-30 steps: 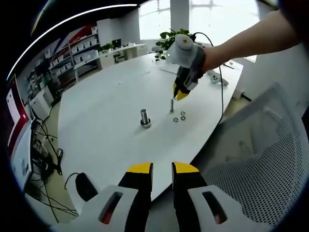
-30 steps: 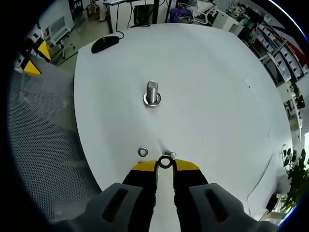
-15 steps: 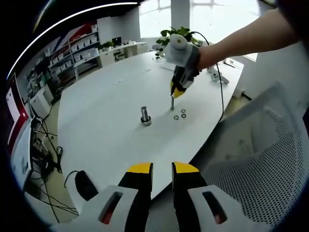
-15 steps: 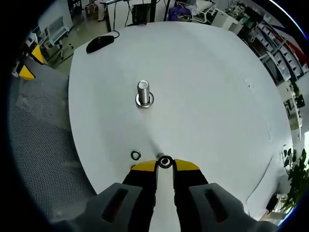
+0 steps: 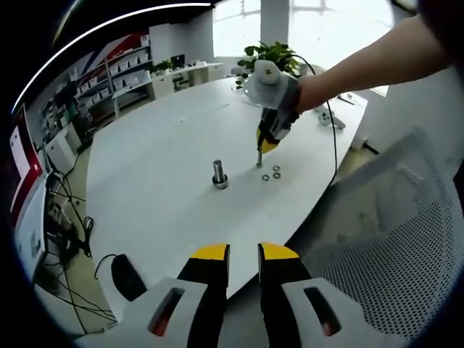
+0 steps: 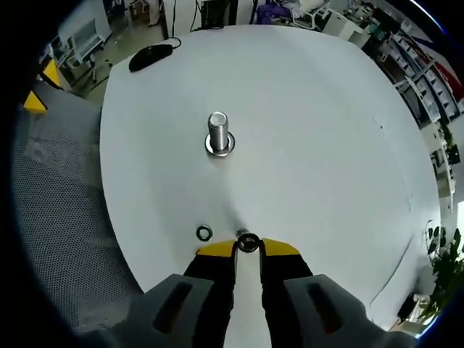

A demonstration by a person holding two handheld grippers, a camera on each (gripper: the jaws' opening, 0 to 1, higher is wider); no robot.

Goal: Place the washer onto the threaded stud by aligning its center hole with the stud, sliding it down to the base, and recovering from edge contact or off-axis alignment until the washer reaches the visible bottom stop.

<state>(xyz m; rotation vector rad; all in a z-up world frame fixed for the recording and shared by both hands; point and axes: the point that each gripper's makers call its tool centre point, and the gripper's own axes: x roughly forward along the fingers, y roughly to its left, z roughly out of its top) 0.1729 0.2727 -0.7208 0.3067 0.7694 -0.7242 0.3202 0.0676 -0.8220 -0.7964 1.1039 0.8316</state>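
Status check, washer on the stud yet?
Right hand-held gripper shut on washer, atop thin stud. Not seated. Left hand-held gripper idle. Nothing blocking.

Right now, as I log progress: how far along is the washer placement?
Done: the right gripper has pinched a small metal ring washer and brought it onto the thin threaded stud. In hand: threading it on. Left: sliding down to the base. Two spare washers lie alongside.

Washer (image 6: 248,243) between right gripper (image 6: 248,249) fingers, over thin stud (image 5: 259,157); thick stud (image 6: 218,133) beyond.
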